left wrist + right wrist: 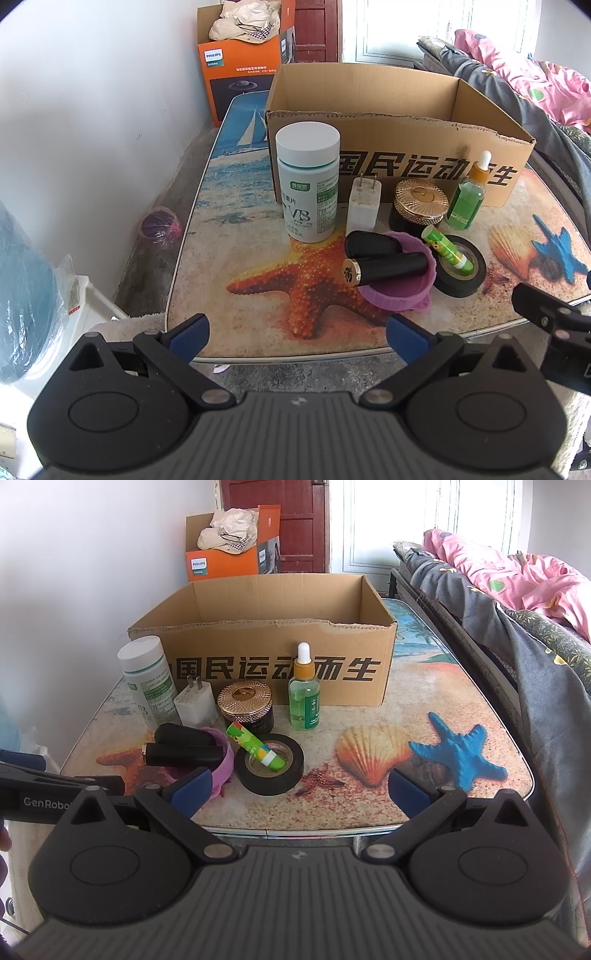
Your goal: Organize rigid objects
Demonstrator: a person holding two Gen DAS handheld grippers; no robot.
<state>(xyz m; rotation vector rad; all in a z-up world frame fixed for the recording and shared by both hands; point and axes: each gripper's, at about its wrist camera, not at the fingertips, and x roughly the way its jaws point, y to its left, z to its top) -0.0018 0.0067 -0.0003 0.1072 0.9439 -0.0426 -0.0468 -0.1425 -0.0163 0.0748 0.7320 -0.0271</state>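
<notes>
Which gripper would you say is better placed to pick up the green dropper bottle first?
Probably the right gripper: the dropper bottle stands almost straight ahead of its open jaws, whereas it sits far right of the left gripper.

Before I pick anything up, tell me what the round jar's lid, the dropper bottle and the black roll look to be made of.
Jar lid: shiny gold, ribbed, probably metal or metallised plastic.
Dropper bottle: clear, glass or hard plastic, with green liquid showing through and a white rubbery-looking bulb.
Black roll: matte tape wound on a cardboard-coloured core, likely vinyl.
</notes>
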